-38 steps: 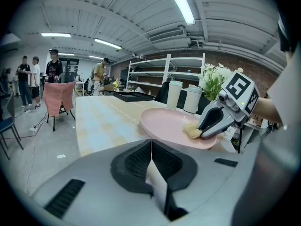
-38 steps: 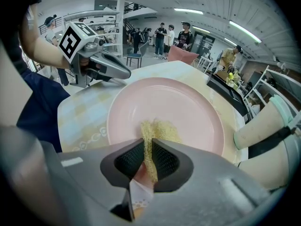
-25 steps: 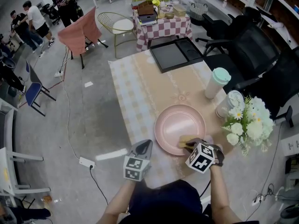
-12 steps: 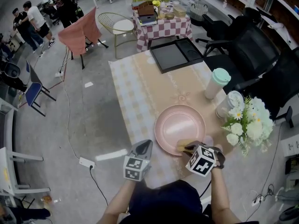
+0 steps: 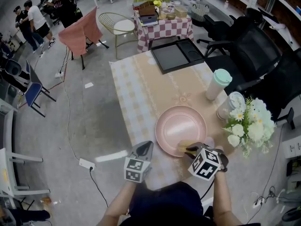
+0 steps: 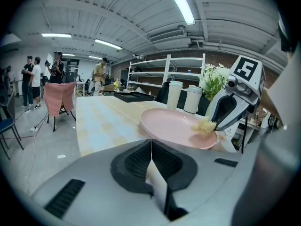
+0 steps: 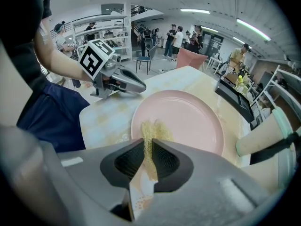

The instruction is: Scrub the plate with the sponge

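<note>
Clamping the sponge (image 7: pixel 153 130), the right hand-held gripper (image 7: pixel 147 145) holds it on the plate (image 7: pixel 188 121).

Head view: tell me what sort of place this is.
Probably an open workshop or lab hall, not a home kitchen: bare concrete floor, black office chairs, and metal shelving under strip lights.

R gripper (image 5: pixel 189 149) w/ sponge (image 5: pixel 182 146) slid slightly back toward plate's (image 5: pixel 181 121) near rim

Qty — 1 plate (image 5: pixel 181 124), 1 sponge (image 5: pixel 183 146), 2 lidded cups (image 5: pixel 218 84) (image 5: pixel 233 102), 1 blk tray (image 5: pixel 176 55), 1 bouquet (image 5: pixel 249 124), 2 tools (image 5: pixel 146 145) (image 5: pixel 188 149).
</note>
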Demonstrator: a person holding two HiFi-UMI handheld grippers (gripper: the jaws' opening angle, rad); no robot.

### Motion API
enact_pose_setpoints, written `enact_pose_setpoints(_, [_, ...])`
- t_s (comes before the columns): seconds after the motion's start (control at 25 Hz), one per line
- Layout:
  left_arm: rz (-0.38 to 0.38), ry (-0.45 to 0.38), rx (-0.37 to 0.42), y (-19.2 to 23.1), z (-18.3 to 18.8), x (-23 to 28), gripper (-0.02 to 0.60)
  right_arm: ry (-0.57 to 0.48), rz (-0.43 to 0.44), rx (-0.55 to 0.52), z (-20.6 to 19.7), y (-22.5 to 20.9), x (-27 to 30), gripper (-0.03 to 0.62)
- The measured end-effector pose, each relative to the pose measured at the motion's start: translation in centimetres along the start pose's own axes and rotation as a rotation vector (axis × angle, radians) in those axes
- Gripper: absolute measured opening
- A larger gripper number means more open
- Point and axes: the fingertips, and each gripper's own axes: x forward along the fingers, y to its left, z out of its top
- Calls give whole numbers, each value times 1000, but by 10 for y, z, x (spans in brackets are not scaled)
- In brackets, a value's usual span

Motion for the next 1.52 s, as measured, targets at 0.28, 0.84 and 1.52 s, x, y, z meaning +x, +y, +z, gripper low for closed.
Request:
enact_pose_setpoints(0.28, [2,-12,-2,1,2,0,12,-33,-141,7,6,-43,-12,51])
enact_pose_setpoints(0.84, [-16,8,6,-3,0,-1,12,40,-294,-84,18,-129,-2,51])
enact_pose_setpoints(1.52, [-26,16,15,-3,-1,-1,12,101,-279,-118,5,-156,32,51])
